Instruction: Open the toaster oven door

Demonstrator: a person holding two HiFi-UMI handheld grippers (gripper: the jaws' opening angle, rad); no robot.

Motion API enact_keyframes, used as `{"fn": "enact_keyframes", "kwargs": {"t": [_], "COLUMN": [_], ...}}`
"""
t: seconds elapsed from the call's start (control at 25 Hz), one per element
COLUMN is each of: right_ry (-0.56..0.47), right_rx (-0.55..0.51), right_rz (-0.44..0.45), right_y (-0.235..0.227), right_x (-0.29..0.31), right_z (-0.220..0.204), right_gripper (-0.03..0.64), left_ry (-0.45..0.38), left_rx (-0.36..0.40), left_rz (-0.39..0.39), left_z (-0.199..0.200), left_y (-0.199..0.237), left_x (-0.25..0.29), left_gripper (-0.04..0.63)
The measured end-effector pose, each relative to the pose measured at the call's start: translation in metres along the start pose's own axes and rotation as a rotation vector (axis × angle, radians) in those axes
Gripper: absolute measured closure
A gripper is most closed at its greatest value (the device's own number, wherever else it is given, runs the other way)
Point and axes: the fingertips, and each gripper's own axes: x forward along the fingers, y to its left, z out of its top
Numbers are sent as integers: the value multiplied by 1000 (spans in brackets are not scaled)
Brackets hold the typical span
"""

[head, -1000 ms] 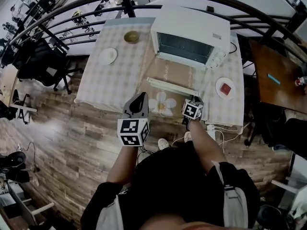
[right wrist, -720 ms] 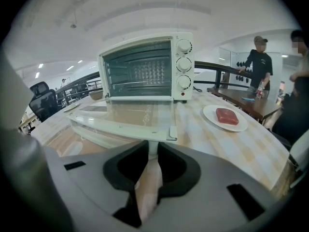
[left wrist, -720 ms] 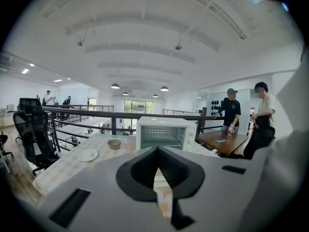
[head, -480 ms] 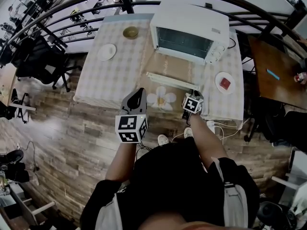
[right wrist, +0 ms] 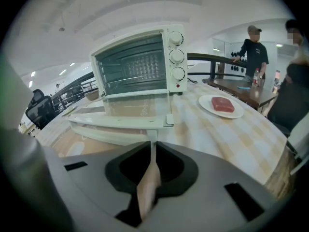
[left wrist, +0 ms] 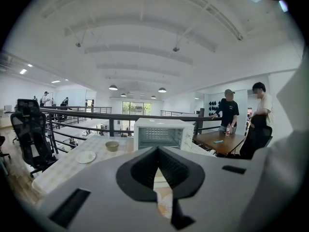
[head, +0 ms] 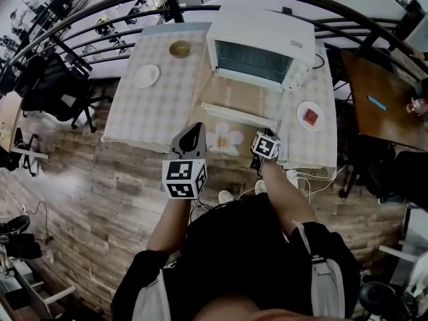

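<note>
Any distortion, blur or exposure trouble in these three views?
Head view: strong fisheye, the railing bows; the toaster oven is sharp and evenly lit. Left gripper view: dark vignette at the edges, bright ceiling. Right gripper view: the open door is crisp, the right hand-held gripper up close is soft.

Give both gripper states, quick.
Left gripper: shut, empty.
Right gripper: jaws have just been closing, a thin slit is left, nothing between them.

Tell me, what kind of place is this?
Probably an open office loft, not a kitchen: office chairs, a black railing around the edge, and the toaster oven sitting on a table.
</note>
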Motion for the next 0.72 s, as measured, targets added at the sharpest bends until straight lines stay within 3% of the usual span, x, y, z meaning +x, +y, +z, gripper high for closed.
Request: {"fn": "enact_keyframes", "kwargs": {"t": [0.16, 0.36, 0.48, 0.72], "right_ry": [-30, -143, -277, -616], "right_rx": [3, 7, -31, -102], "right_rz": [29, 89, 116, 156], "right_y": [3, 5, 7, 12], "right_x": [-13, -52, -95, -191], "right_z": [1, 24, 57, 159], "right_gripper": [575, 576, 614, 615], "left_ry": [0, -8, -20, -48], "left_rx": [1, 1, -1, -5], "left_rz": [-16, -37, -52, -85], "left_z": [1, 3, 5, 12], "left_y": [-6, -15, -20, -31], "left_x": [3, 10, 15, 23], "left_gripper": [583, 583, 584, 583]}}
